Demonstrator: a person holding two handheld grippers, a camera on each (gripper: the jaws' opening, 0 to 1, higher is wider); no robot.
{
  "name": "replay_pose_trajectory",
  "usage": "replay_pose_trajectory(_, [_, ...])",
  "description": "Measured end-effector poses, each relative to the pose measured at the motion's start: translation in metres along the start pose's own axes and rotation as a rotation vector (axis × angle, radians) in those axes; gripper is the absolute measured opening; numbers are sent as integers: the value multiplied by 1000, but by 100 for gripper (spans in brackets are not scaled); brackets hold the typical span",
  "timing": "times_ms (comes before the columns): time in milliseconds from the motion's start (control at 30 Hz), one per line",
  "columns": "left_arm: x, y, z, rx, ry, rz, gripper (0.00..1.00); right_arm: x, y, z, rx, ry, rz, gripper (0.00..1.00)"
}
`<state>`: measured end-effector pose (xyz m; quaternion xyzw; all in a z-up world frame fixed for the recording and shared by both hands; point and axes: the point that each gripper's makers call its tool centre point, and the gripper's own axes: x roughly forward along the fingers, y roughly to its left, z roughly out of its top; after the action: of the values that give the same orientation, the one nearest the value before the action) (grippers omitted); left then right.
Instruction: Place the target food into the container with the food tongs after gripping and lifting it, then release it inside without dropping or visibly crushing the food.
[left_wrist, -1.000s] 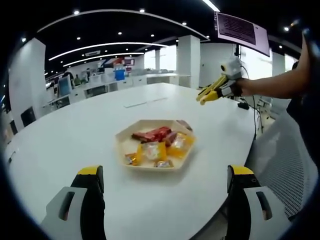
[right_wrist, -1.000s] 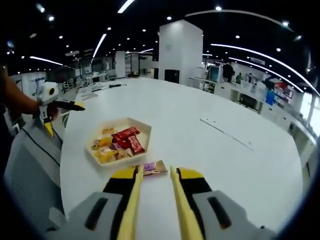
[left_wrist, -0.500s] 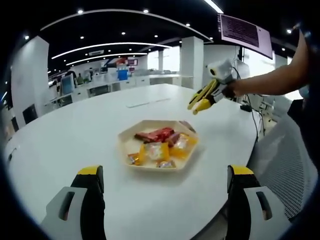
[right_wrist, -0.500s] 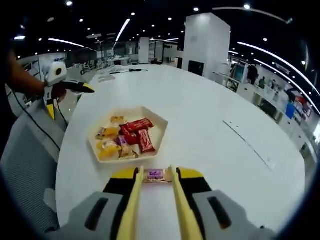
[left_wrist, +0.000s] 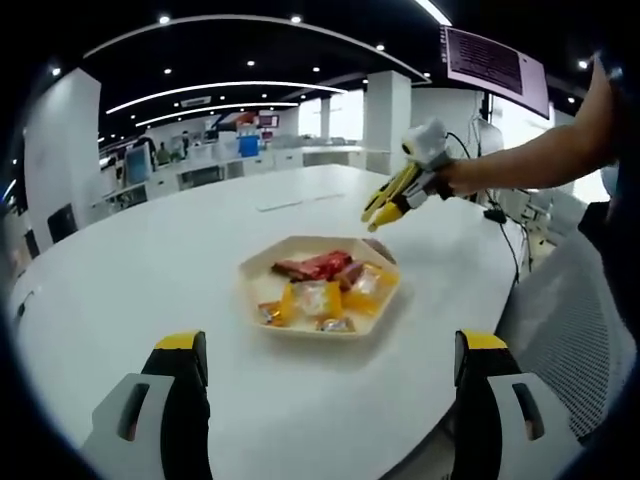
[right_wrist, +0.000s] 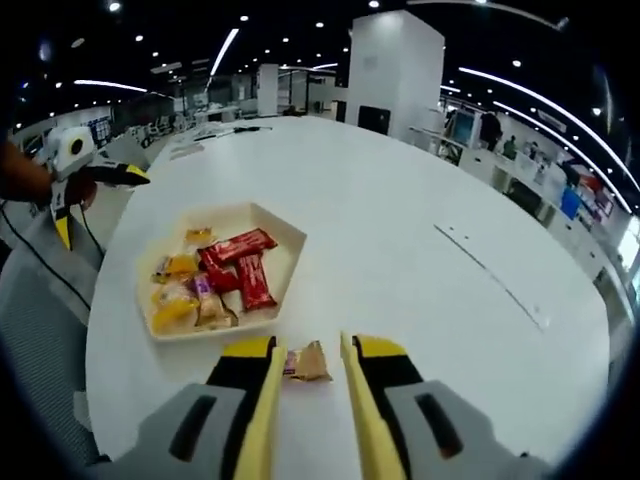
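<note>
A cream hexagonal tray (left_wrist: 262, 290) on the white table holds several wrapped snacks, red bars (left_wrist: 315, 266) and yellow packets (left_wrist: 310, 299). In the right gripper view the same tray (right_wrist: 283, 235) lies ahead and to the left. A small brown-and-purple wrapped snack (right_wrist: 307, 362) lies on the table just outside it, seen in the narrow gap between my right gripper's (right_wrist: 310, 346) jaws, which stand slightly apart. From the left gripper view, that right gripper (left_wrist: 378, 213) hovers above the snack (left_wrist: 378, 249) at the tray's far edge. My left gripper (left_wrist: 325, 360) is wide open, short of the tray.
The round white table (left_wrist: 150, 270) has bare surface all around the tray. Its edge (right_wrist: 95, 330) runs close to the tray's left. A person's forearm (left_wrist: 520, 165) reaches in from the right. Cables (left_wrist: 495, 215) lie on the table farther off.
My right gripper has moved down and closer to the tray, so the loose snack now sits lower between its jaws. The left gripper has stayed put and wide open.
</note>
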<state>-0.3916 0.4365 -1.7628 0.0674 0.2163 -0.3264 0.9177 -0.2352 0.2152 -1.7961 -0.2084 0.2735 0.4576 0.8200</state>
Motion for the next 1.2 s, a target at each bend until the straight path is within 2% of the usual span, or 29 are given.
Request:
replay_pose_trajectory(100, [-1, 1, 1, -5, -6, 6, 100, 6, -4, -9, 2, 34, -22, 29])
replay_pose_trajectory(367, [-1, 0, 1, -4, -3, 1, 100, 8, -1, -12, 0, 46, 1, 29])
replay_pose_trajectory(600, [0, -1, 1, -3, -2, -7, 100, -7, 0, -24, -24, 75, 12, 29])
replay_pose_trajectory(767, [0, -1, 1, -4, -5, -9, 100, -20, 4, -36, -43, 95, 50, 30])
replay_pose_trajectory(900, [1, -2, 1, -1, -3, -13, 100, -28, 14, -27, -34, 39, 107, 30])
replay_pose_trajectory(1200, [0, -1, 0, -3, -4, -8, 100, -14, 34, -25, -36, 39, 124, 30])
